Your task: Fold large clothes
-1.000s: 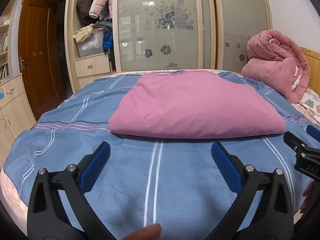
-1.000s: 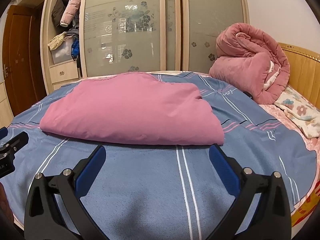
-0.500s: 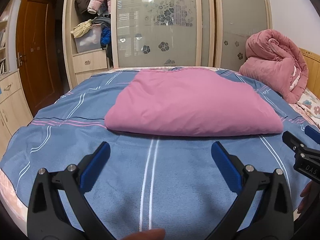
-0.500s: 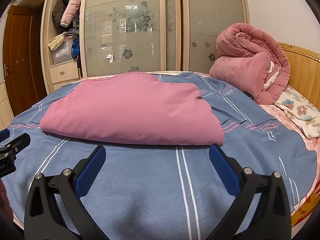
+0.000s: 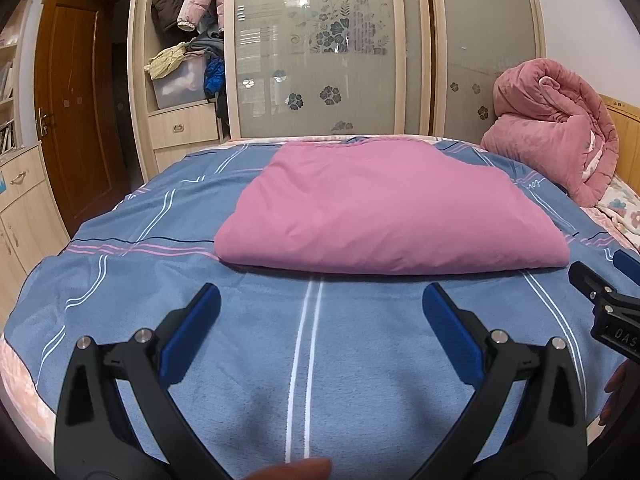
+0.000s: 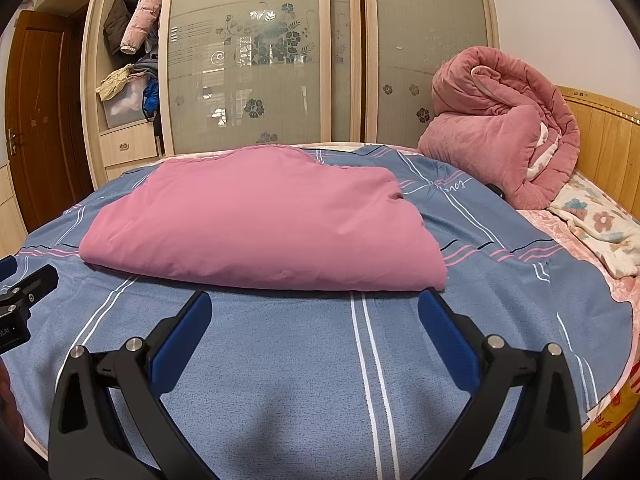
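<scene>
Your left gripper (image 5: pixel 320 308) and right gripper (image 6: pixel 314 306) both hang wide open and empty over the blue striped bedspread (image 5: pixel 240 340). Just beyond them the pink garment (image 5: pixel 384 216) lies in a neat, thick rectangle, so the folding looks essentially finished, perhaps one more fold left.

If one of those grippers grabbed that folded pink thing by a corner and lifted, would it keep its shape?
Probably not. The pink cloth looks soft and puffy with rounded, sagging edges, so a lifted corner would likely droop and the layers slide open. It seems bulky but light. On the fuzzy blue bedspread, pushing it would probably bunch it up, not slide it.
</scene>
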Available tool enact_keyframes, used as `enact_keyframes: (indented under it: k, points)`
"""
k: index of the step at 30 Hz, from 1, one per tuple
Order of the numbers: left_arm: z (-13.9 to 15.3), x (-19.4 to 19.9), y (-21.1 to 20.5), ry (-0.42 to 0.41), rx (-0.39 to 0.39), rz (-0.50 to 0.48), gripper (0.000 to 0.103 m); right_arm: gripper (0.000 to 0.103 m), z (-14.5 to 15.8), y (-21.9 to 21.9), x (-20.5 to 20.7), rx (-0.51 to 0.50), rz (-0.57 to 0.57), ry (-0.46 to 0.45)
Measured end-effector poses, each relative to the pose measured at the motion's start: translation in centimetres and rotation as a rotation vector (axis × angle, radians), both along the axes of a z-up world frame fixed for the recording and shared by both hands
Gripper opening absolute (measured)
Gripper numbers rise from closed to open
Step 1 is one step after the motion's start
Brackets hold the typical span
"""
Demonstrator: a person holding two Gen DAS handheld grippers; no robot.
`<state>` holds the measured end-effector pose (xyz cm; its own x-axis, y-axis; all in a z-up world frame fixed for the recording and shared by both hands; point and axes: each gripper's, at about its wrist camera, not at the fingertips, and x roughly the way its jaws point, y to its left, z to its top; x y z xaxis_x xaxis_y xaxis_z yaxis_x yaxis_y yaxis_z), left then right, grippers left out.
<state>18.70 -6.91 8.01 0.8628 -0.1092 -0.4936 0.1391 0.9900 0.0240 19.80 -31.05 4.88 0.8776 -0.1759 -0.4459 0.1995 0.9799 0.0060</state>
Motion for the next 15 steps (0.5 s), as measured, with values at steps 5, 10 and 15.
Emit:
enact_keyframes:
  k: [5,10,15]
  points:
    - [-0.01,0.02,-0.02,0.003,-0.001,-0.002,0.101,0.102,0.05,0.02,-0.07,0.000,0.000,0.000]
    - [-0.07,0.08,0.23,0.006,0.001,-0.005,0.101,0.102,0.02,0.03,-0.06,0.000,-0.001,0.000]
    - [-0.11,0.09,0.27,0.007,0.001,-0.007,0.101,0.102,0.03,0.03,-0.07,-0.002,-0.001,0.000]
